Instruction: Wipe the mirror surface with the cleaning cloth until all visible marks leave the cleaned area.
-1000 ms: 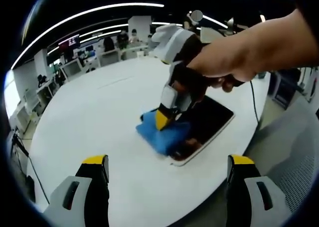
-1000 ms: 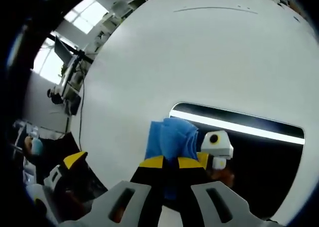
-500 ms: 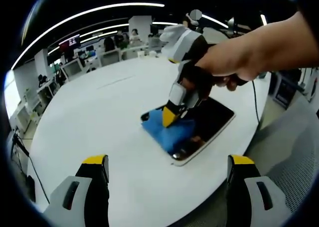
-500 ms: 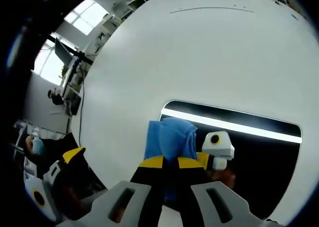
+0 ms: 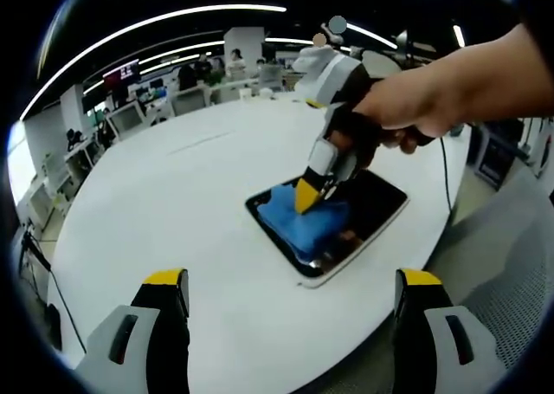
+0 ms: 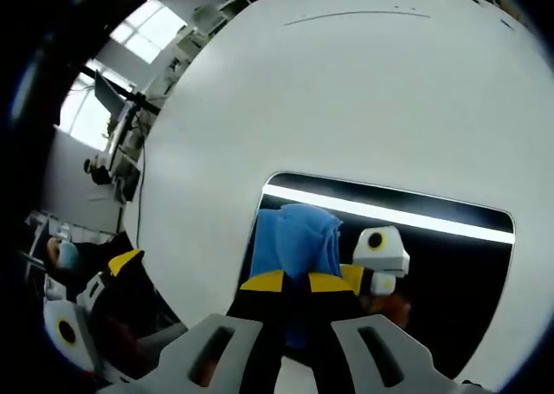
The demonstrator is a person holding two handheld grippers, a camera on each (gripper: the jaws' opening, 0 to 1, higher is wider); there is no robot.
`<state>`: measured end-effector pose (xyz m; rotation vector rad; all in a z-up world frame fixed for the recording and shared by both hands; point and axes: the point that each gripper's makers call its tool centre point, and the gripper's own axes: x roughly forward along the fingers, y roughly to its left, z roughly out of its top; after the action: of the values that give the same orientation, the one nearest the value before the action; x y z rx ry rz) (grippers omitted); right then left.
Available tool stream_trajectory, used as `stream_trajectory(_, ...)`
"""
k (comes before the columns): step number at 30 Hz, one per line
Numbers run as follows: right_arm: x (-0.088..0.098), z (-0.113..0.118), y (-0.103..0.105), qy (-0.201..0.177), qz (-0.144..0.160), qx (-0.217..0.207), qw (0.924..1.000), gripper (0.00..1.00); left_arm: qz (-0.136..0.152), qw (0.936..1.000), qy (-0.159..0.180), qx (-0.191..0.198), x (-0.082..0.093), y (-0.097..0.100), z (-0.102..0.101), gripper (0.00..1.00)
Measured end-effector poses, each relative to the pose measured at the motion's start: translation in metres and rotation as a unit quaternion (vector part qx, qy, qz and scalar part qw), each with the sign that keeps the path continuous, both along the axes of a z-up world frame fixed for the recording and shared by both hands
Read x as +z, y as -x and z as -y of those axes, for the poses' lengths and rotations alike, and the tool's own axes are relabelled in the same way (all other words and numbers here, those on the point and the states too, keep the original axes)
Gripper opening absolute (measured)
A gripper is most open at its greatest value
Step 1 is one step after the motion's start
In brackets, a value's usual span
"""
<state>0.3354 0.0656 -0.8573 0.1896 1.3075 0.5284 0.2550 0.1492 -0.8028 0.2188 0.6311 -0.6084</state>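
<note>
Two claws are mine: the left claw (image 5: 290, 303), nearest, hangs spread and empty short of the mirror (image 5: 368, 212). My right claw (image 6: 296, 283) pinches the blue cleaning cloth (image 6: 294, 242), a soft bunched wad, which has slid off the mirror's near edge fully onto its dark glossy glass. Wiping advances, I judge. Around the mirror lies the smooth round white desk (image 5: 164, 203).

no readable text, labels, brands or numbers, distant wall screen (image 5: 121, 71) in the left gripper view shows red marks too small and blurred to read
</note>
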Motion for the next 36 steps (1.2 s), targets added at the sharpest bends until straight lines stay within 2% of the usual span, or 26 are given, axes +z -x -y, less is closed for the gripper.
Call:
stream_trajectory(16,-0.001,0.026,0.0,0.002,0.002,0.001,1.0,0.02,-0.001,1.0,-0.002,0.0,-0.001,0.0,-0.001,0.99)
stream_trajectory(36,0.0,0.058,0.002,-0.004,-0.014,-0.005,0.9999,0.02,-0.001,1.0,-0.004,0.002,0.001,0.001,-0.001,0.99)
